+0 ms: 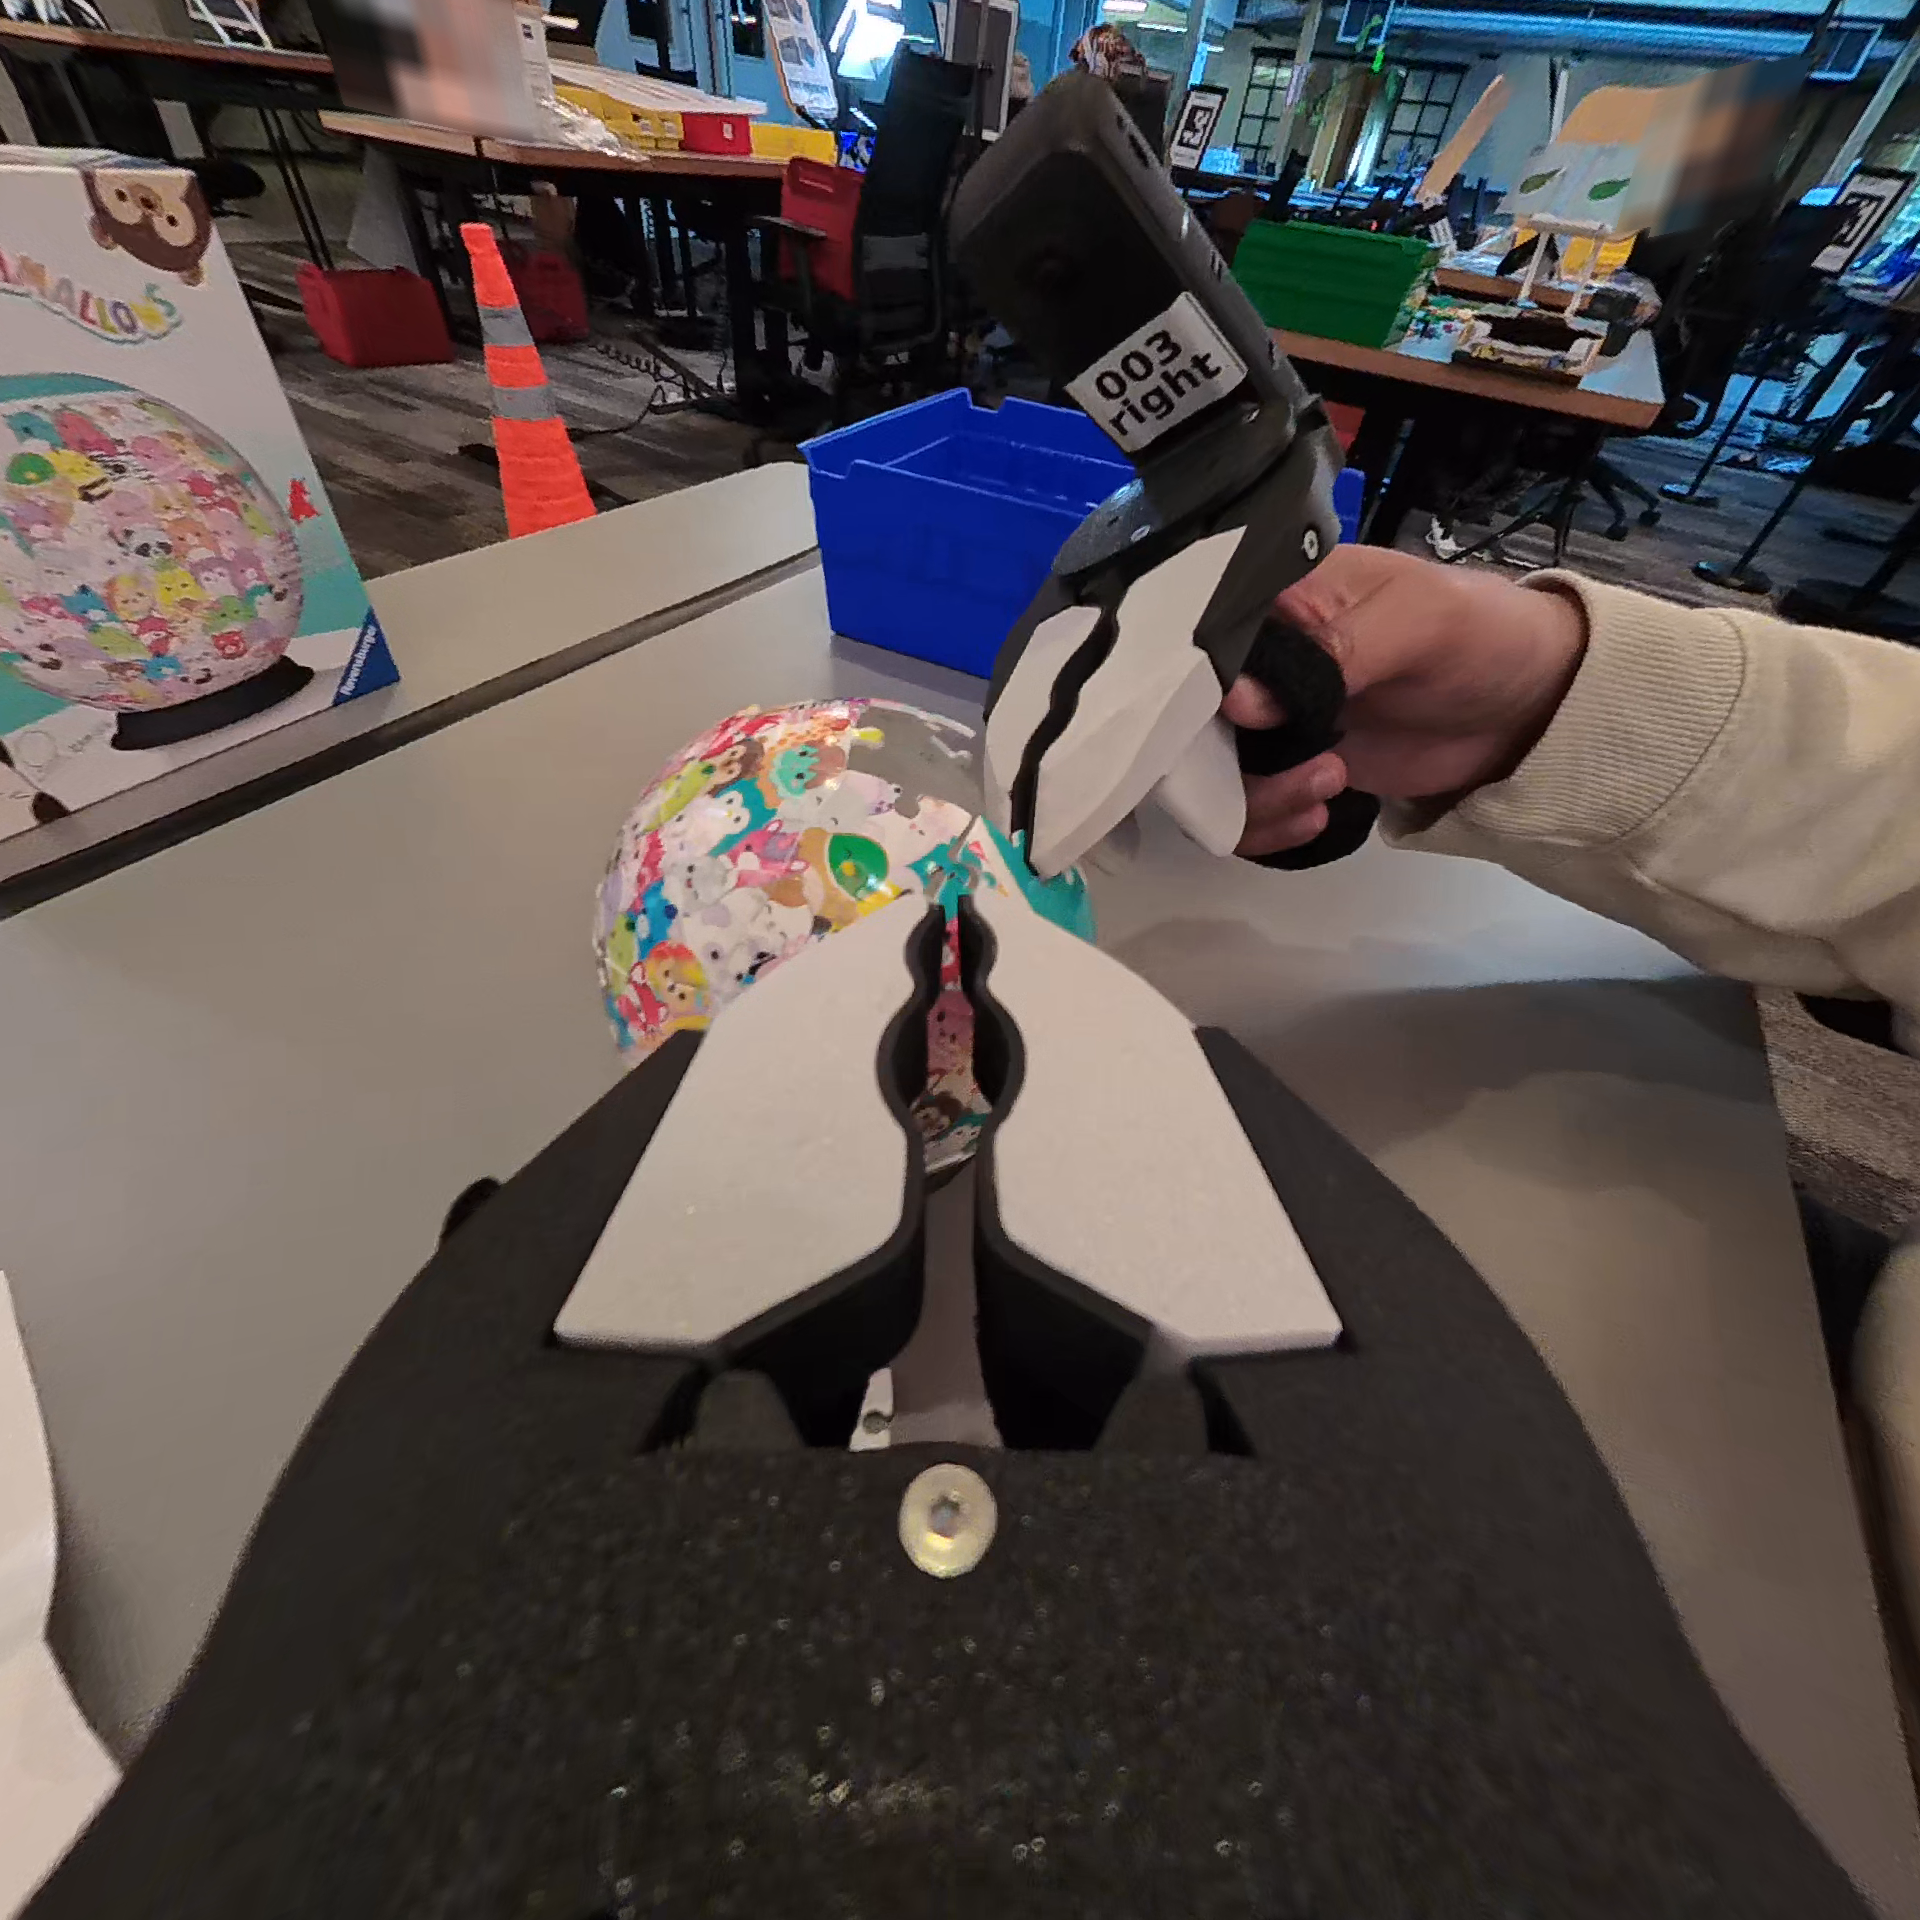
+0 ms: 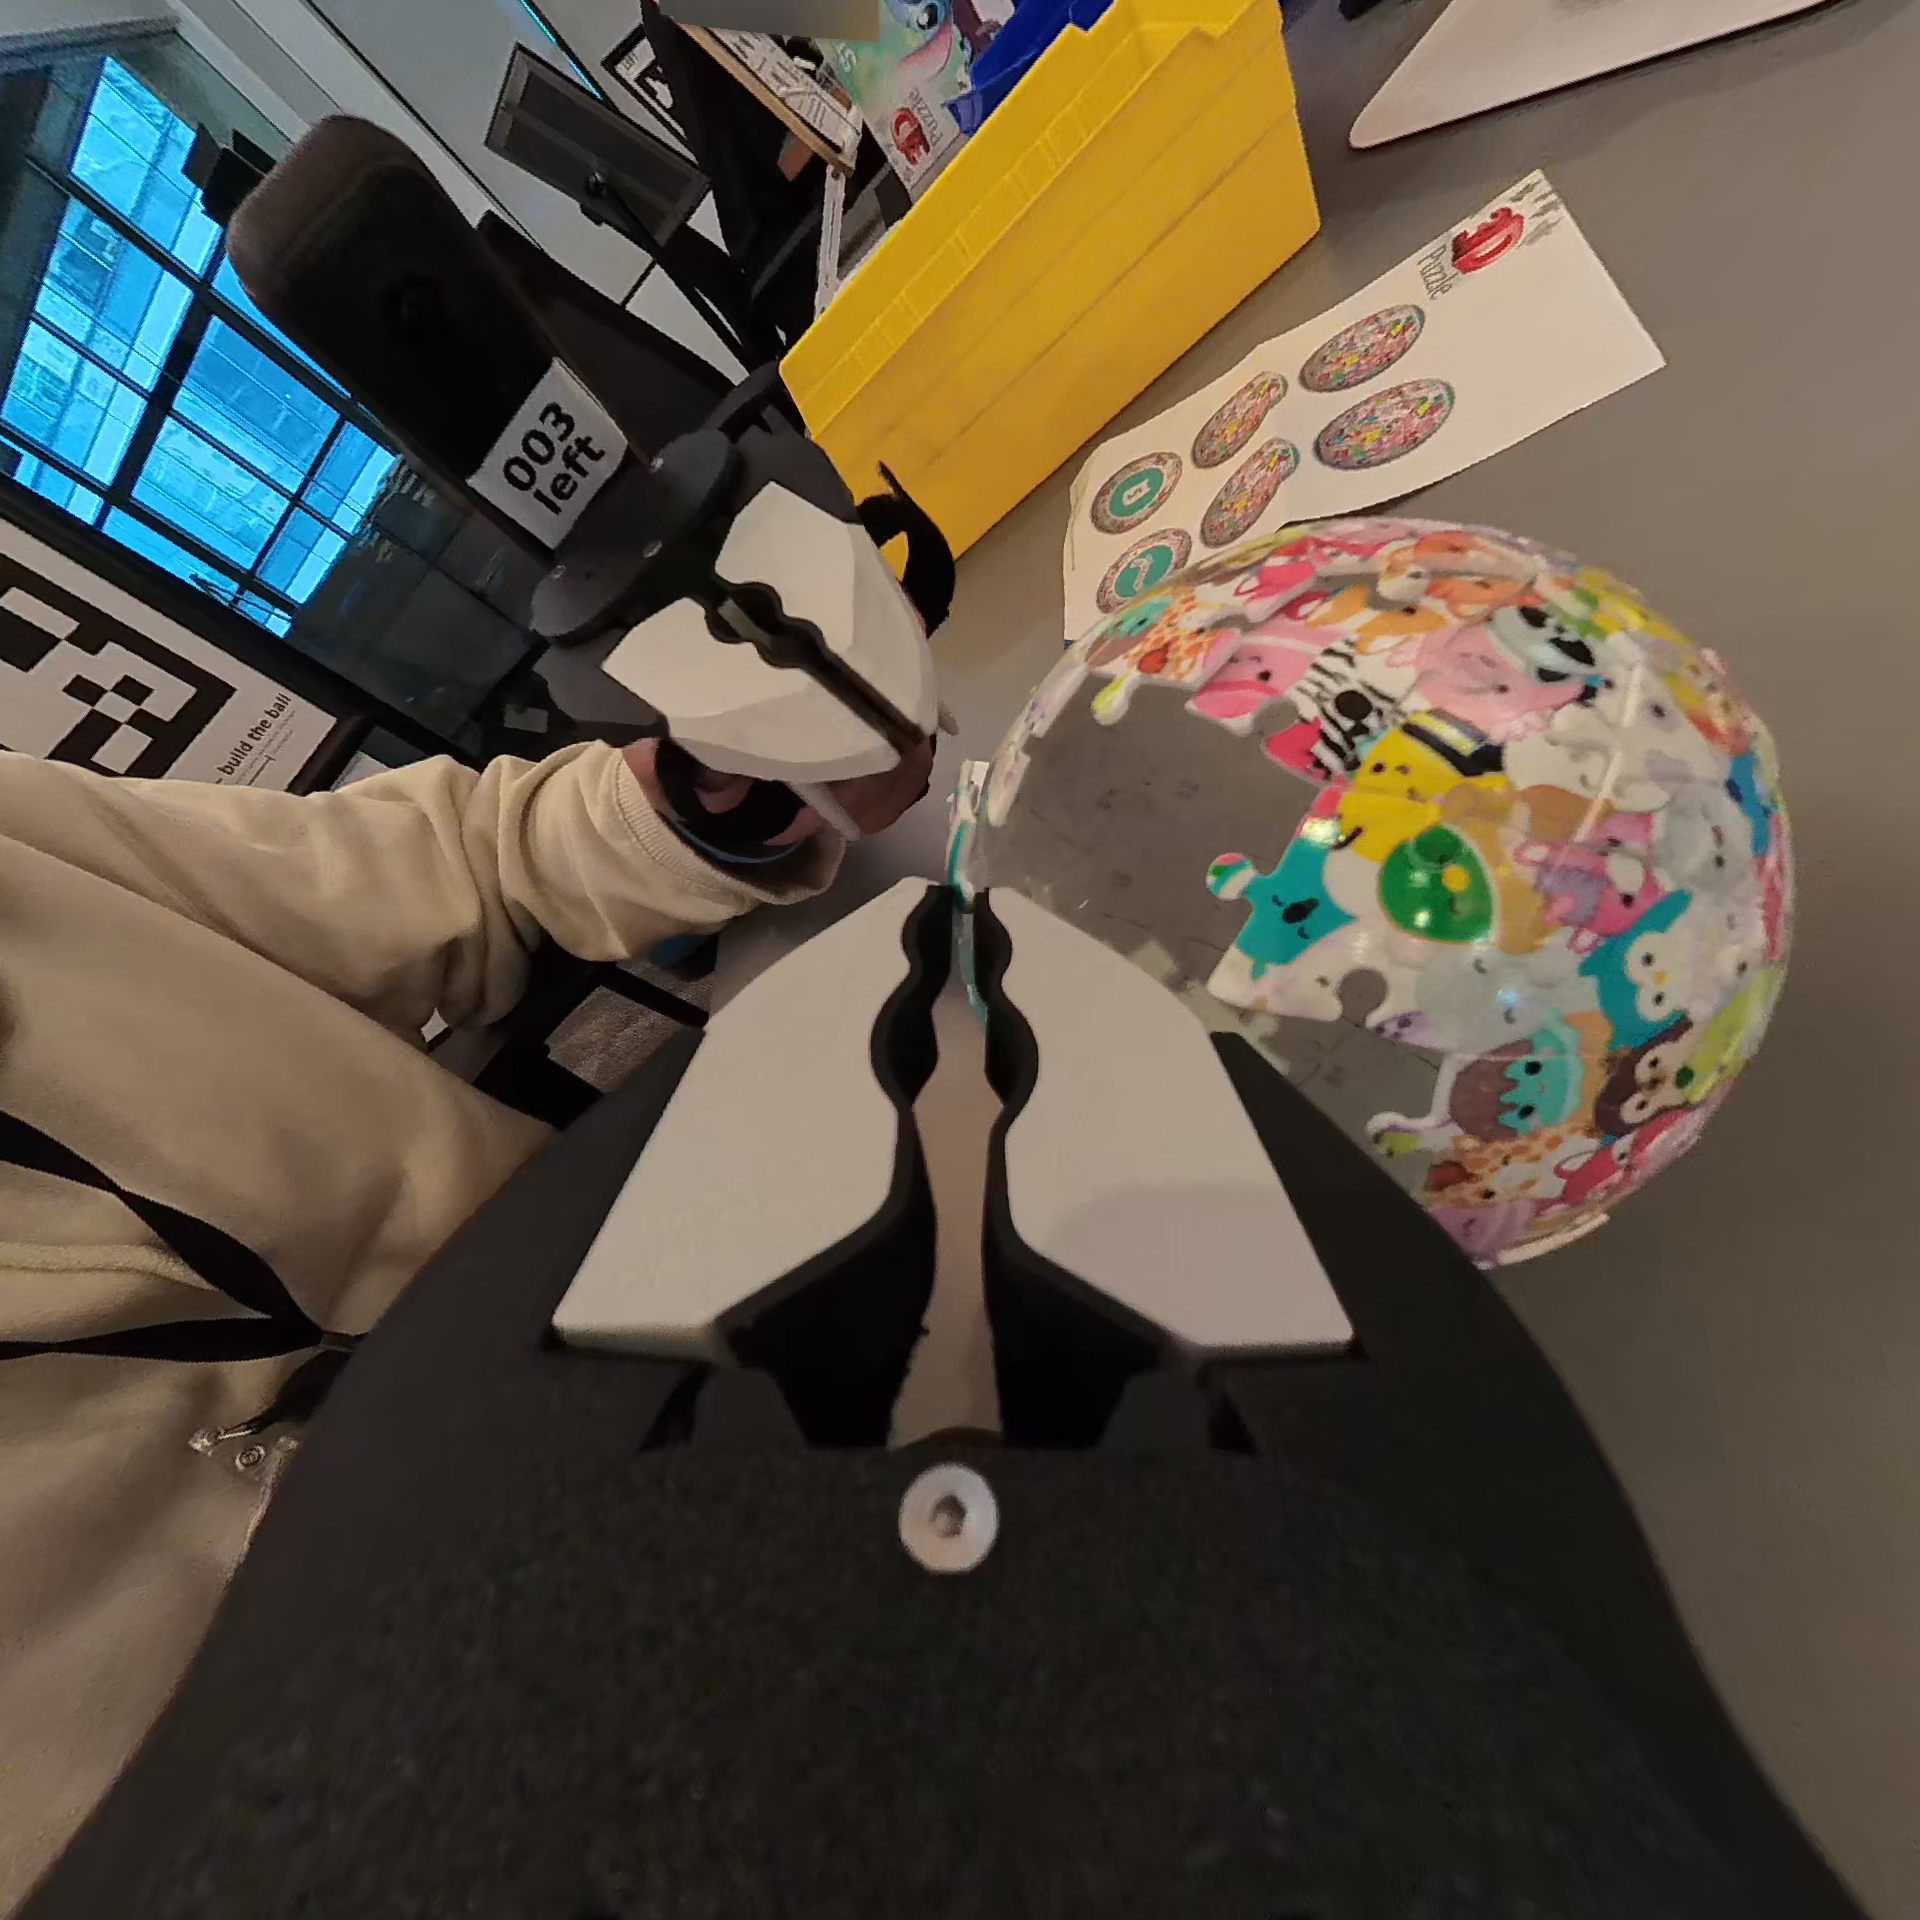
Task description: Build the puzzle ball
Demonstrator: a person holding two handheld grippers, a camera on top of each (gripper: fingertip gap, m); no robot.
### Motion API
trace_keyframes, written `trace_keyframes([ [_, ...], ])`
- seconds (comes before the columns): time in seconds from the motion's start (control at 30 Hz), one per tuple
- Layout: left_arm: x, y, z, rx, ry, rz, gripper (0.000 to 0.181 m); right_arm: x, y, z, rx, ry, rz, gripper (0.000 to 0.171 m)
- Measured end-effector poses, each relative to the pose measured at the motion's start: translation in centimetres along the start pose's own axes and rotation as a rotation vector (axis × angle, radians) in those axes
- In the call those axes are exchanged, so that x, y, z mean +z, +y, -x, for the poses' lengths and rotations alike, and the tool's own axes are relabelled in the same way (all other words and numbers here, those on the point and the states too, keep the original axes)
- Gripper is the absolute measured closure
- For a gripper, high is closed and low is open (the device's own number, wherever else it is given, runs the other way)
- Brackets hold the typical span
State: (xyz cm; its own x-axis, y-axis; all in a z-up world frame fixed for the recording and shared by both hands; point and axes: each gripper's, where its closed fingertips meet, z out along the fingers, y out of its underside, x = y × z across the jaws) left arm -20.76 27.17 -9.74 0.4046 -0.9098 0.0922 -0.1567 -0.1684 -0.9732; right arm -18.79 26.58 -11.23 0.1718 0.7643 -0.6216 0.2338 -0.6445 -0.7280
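Note:
The puzzle ball [image 1: 769,862] lies on the grey table, partly built, its shell covered in colourful cartoon animals. A large gap [image 2: 1122,831] in the shell shows the grey inside. My right gripper [image 2: 966,906] is shut on the ball's teal rim and shows in the left wrist view [image 1: 1044,857] coming down from the right. My left gripper [image 1: 951,920] is shut on a thin teal puzzle piece [image 1: 951,871], held edge-on at the rim beside the right gripper's tips. The left gripper shows in the right wrist view [image 2: 928,727] just above the ball [image 2: 1507,831].
The puzzle box [image 1: 156,520] stands at the left. A blue bin [image 1: 935,520] sits behind the ball, an orange cone [image 1: 520,395] beyond the table. A yellow bin [image 2: 1039,260] and a printed instruction sheet [image 2: 1351,395] lie near the ball. The person's sleeves reach in from both sides. Left and right tips are no more than a few centimetres apart.

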Motion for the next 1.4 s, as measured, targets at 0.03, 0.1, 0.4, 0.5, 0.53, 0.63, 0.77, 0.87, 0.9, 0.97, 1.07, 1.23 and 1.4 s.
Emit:
trace_keyframes([
  [0.03, 0.0, 0.0, -0.1, 0.001, 0.008, 0.002, 0.179, 0.0, 0.0, 0.0, -0.001, 0.002, -0.002, 0.167],
  [0.1, 0.1, 0.0, -0.3, 0.001, 0.019, 0.002, 0.179, 0.0, -0.1, 0.2, 0.002, -0.006, -0.010, 0.168],
  [0.4, 1.0, 0.5, -1.0, 0.057, 0.016, 0.040, 0.179, 0.0, 0.0, 0.0, 0.029, -0.019, -0.018, 0.168],
  [0.5, 1.4, 0.7, -0.8, 0.086, -0.004, 0.069, 0.179, 0.0, 0.0, -0.2, 0.032, -0.020, -0.019, 0.167],
  [0.53, 1.4, 0.7, -0.8, 0.095, -0.003, 0.071, 0.179, 0.0, 0.0, -0.2, 0.033, -0.021, -0.020, 0.167],
  [0.63, 1.4, 0.6, -0.7, 0.092, -0.007, 0.067, 0.179, 0.0, 0.0, -0.2, 0.022, -0.018, -0.021, 0.167],
  [0.77, 1.4, 0.6, -0.5, 0.084, -0.007, 0.060, 0.180, 0.0, 0.0, -0.2, 0.020, -0.019, -0.020, 0.167],
  [0.87, 1.3, 0.4, -0.6, 0.083, -0.009, 0.047, 0.178, 0.0, 0.0, -0.2, 0.017, -0.017, -0.019, 0.167],
  [0.9, 1.1, 0.1, -0.5, 0.088, -0.023, 0.032, 0.178, 0.0, 0.0, -0.2, 0.016, -0.016, -0.021, 0.167],
  [0.97, 1.1, -0.2, -0.7, 0.097, -0.014, 0.015, 0.178, 0.0, 0.0, -0.2, 0.019, -0.017, -0.021, 0.167],
  [1.07, 1.4, 0.8, -0.6, 0.108, -0.012, 0.066, 0.181, -0.1, 0.0, -0.3, 0.028, -0.021, -0.024, 0.167],
  [1.23, 1.2, 0.3, -1.1, 0.147, -0.023, 0.044, 0.179, 0.0, 0.0, -0.3, 0.028, -0.017, -0.025, 0.167],
  [1.4, 1.7, 0.8, -1.0, 0.136, -0.020, 0.064, 0.180, -0.1, 0.0, -0.4, 0.027, -0.006, -0.022, 0.165],
])
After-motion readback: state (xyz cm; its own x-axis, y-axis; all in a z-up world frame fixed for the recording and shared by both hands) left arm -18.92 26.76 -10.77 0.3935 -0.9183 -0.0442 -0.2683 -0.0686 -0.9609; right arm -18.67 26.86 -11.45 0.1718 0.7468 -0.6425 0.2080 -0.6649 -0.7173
